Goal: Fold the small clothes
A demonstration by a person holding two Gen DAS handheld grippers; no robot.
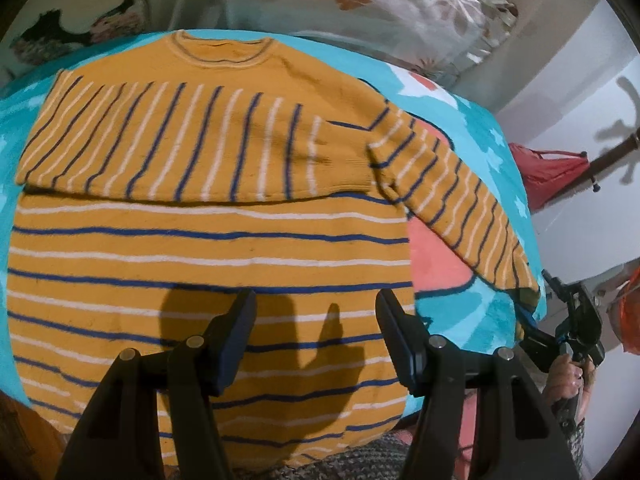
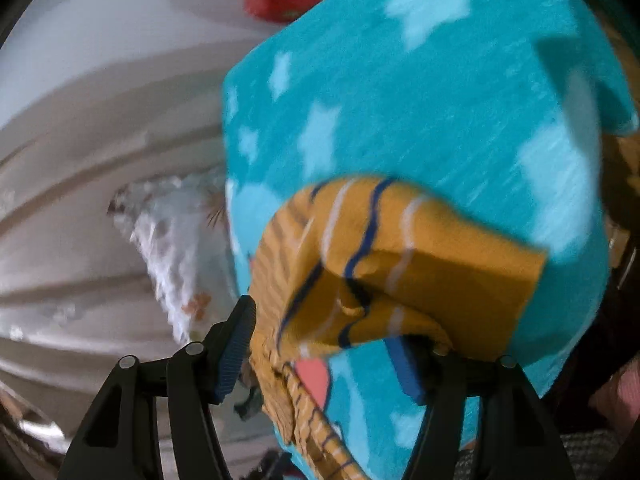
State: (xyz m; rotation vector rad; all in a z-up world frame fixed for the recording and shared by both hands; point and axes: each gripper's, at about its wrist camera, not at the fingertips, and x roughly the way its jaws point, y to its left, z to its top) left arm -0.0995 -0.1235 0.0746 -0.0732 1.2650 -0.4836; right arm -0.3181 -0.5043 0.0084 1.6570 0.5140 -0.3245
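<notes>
A mustard-yellow sweater with blue and white stripes lies flat on a turquoise star-print blanket. Its left sleeve is folded across the chest. Its right sleeve stretches out to the right edge. My left gripper is open and empty above the sweater's lower body. My right gripper is open around the right sleeve's cuff, which lies between its fingers at the blanket's edge. The right gripper also shows in the left wrist view.
Floral pillows lie behind the blanket. A red bag hangs on a stand at the right, by a white wall. The blanket's right edge drops off near the cuff.
</notes>
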